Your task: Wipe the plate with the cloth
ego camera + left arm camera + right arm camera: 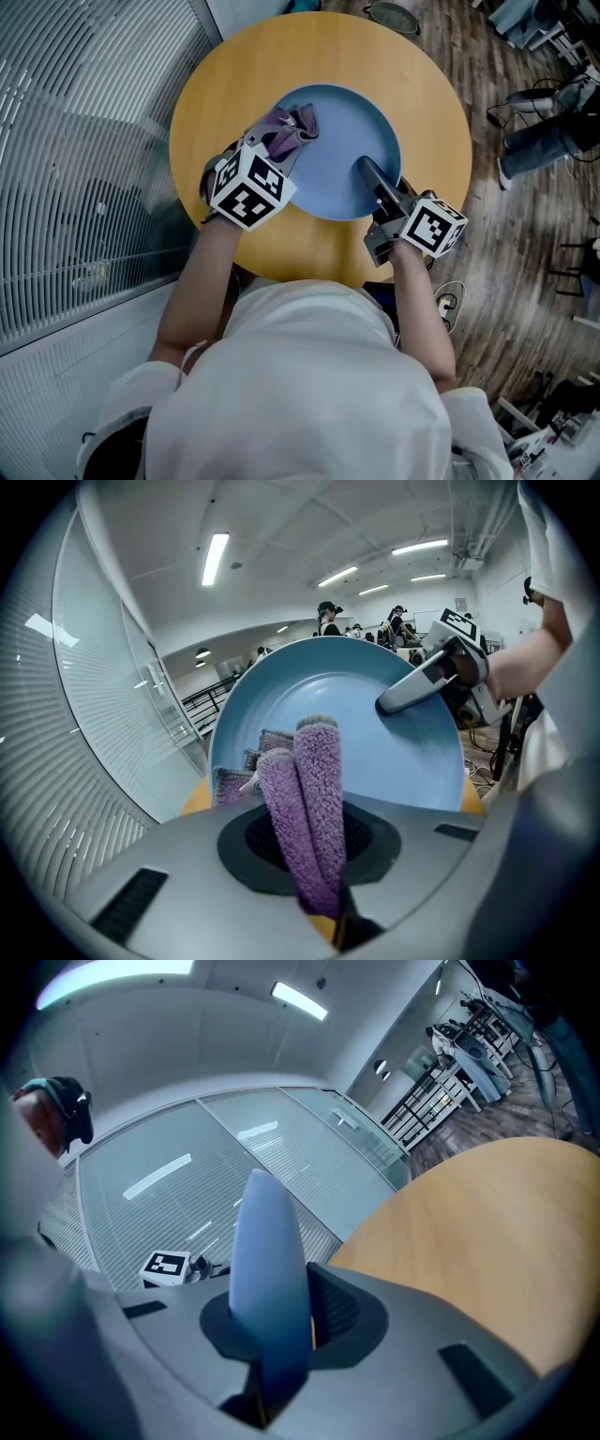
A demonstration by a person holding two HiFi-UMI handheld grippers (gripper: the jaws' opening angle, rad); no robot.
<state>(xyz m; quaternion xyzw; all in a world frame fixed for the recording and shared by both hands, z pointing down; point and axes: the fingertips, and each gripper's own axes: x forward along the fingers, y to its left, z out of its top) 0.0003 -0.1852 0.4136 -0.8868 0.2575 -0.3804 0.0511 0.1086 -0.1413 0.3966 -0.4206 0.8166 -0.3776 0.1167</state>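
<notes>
In the head view, a blue plate (328, 173) is seen on a round wooden table (281, 56), with the left gripper (284, 141) and its purple cloth (292, 127) over the plate's left part and the right gripper (367, 173) at the near right rim. In the left gripper view, the grip itself is shown: the cloth is clamped as a folded bundle between closed jaws, its free end against the plate's inner face. In the right gripper view, the plate's rim is presented edge-on, pinched between jaws drawn nearly together.

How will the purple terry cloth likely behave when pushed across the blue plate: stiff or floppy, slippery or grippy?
Probably floppy: the purple terry cloth sits folded double and bunches on the round blue plate. Likely grippy rather than slippery, given its looped pile.
</notes>
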